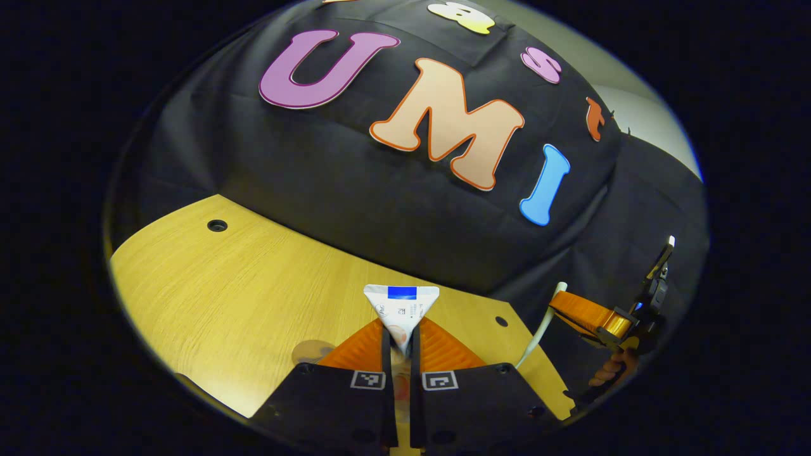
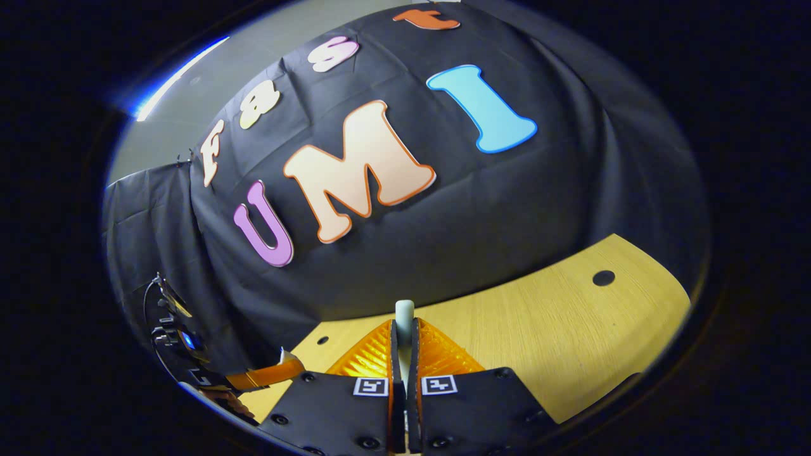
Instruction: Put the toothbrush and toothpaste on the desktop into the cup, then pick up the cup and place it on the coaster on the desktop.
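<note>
Toothpaste [image 1: 402,310] sits clamped in left gripper [image 1: 402,345] at bottom centre of left gripper view, jaws narrow, both fingers pressing the tube, crimped end w/ blue stripe sticking up above the wooden desk [image 1: 241,297]. Lower right of same view: right gripper [image 1: 580,316] held by a hand [image 1: 611,367], toothbrush [image 1: 538,329] hanging from it over the desk edge. Right gripper view, bottom centre: jaws nearly closed on the toothbrush handle, its pale end poking up btw the fingers [image 2: 374,354]. Small round disc [image 1: 312,350] lies on desk, lower left of left gripper.
</note>
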Demonstrator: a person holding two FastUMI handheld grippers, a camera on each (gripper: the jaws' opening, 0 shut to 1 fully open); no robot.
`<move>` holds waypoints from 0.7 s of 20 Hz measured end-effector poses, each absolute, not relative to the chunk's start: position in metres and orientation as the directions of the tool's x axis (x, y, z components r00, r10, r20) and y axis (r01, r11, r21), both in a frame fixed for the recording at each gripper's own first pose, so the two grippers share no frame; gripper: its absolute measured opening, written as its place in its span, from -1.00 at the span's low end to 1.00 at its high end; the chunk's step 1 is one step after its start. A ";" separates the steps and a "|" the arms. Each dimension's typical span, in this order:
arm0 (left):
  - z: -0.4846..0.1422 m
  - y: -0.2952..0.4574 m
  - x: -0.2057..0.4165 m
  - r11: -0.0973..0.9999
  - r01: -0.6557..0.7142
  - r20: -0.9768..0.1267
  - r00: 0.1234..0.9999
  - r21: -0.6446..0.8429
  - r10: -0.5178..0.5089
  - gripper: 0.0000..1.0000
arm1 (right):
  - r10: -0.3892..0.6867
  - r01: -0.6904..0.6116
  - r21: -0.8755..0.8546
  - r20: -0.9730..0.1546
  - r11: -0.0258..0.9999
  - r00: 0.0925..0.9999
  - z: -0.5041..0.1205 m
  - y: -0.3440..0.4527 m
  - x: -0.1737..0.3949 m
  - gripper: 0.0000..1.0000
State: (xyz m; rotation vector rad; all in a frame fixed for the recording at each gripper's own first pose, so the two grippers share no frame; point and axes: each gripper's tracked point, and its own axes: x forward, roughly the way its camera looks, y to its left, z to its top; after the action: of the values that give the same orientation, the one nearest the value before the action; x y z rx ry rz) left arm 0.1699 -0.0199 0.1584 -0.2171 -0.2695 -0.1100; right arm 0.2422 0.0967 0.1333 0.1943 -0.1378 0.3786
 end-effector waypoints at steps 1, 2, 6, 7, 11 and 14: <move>0.166 -0.024 0.175 0.968 0.151 0.296 0.951 -0.202 -0.086 -0.87 | 0.369 -0.399 0.160 0.189 0.903 0.910 0.138 0.102 0.244 -0.91; 0.173 -0.028 0.178 0.965 0.163 0.322 0.942 -0.207 -0.090 -0.87 | 0.381 -0.415 0.153 0.210 0.897 0.900 0.140 0.106 0.246 -0.91; 0.193 -0.037 0.190 0.957 0.205 0.406 0.908 -0.205 -0.107 -0.87 | 0.422 -0.448 0.055 0.252 0.892 0.871 0.134 0.112 0.250 -0.90; 0.197 -0.040 0.192 0.955 0.216 0.422 0.899 -0.202 -0.114 -0.87 | 0.433 -0.453 0.025 0.254 0.891 0.865 0.130 0.119 0.257 -0.91; 0.197 -0.043 0.202 0.949 0.240 0.466 0.876 -0.205 -0.121 -0.87 | 0.479 -0.497 0.008 0.257 0.868 0.840 0.112 0.142 0.267 -0.91; 0.195 -0.049 0.209 0.953 0.248 0.478 0.867 -0.175 -0.139 -0.87 | 0.468 -0.479 -0.024 0.256 0.878 0.846 0.100 0.142 0.277 -0.91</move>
State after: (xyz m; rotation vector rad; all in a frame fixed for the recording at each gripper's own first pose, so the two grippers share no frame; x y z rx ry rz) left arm 0.2086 -0.0494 0.1950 -0.2350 -0.4806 -0.2045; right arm 0.2773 0.1422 0.1004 0.0418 -0.2597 0.4998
